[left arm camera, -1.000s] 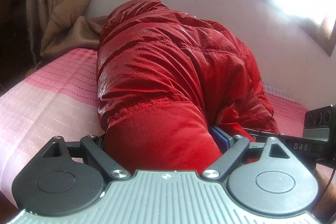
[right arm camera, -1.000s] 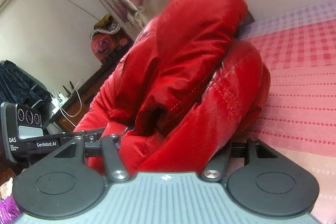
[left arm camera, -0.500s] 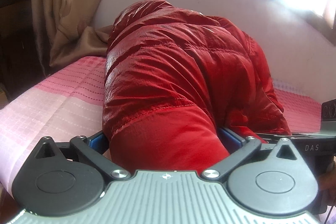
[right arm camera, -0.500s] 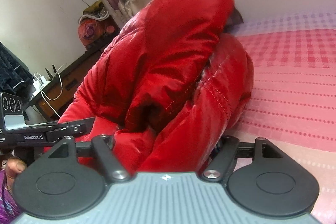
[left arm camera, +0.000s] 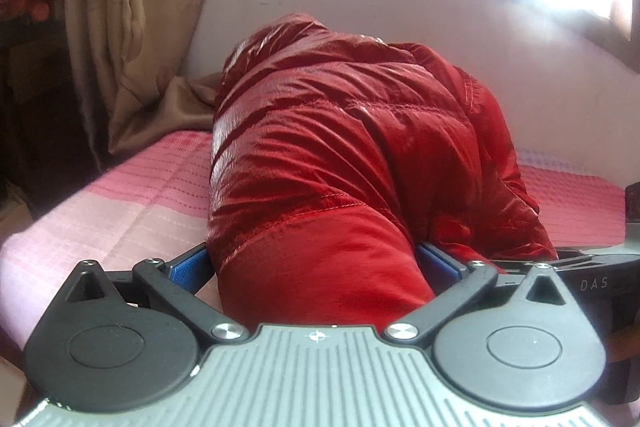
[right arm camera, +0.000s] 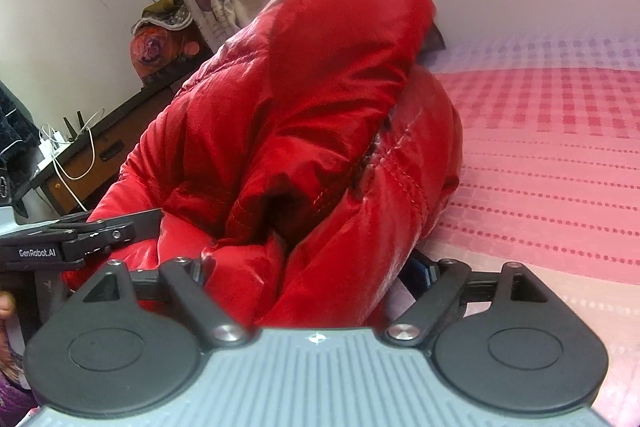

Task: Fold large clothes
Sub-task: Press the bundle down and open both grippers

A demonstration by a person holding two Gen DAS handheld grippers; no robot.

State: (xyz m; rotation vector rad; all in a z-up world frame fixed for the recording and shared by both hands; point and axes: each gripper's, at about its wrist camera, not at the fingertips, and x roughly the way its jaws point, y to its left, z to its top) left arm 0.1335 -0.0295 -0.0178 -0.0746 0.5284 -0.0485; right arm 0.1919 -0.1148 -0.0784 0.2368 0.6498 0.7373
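So there's a puffy red jacket [left arm camera: 344, 163] bundled up in a tall heap on the pink bedspread [left arm camera: 132, 199], right in front of both grippers. The left gripper [left arm camera: 316, 263] has its jaws spread as wide as they go, blue pads [left arm camera: 188, 267] showing on either side of the jacket's near fold, which sits between them without looking pinched. The right gripper [right arm camera: 308, 267] is mid-opening, jaws parting with a thick roll of the jacket between them; can't tell if its pads touch the fabric. Beyond the jacket, up and left of the left gripper, a tan curtain [left arm camera: 136, 27] hangs. Not a single container or bin visible anywhere.
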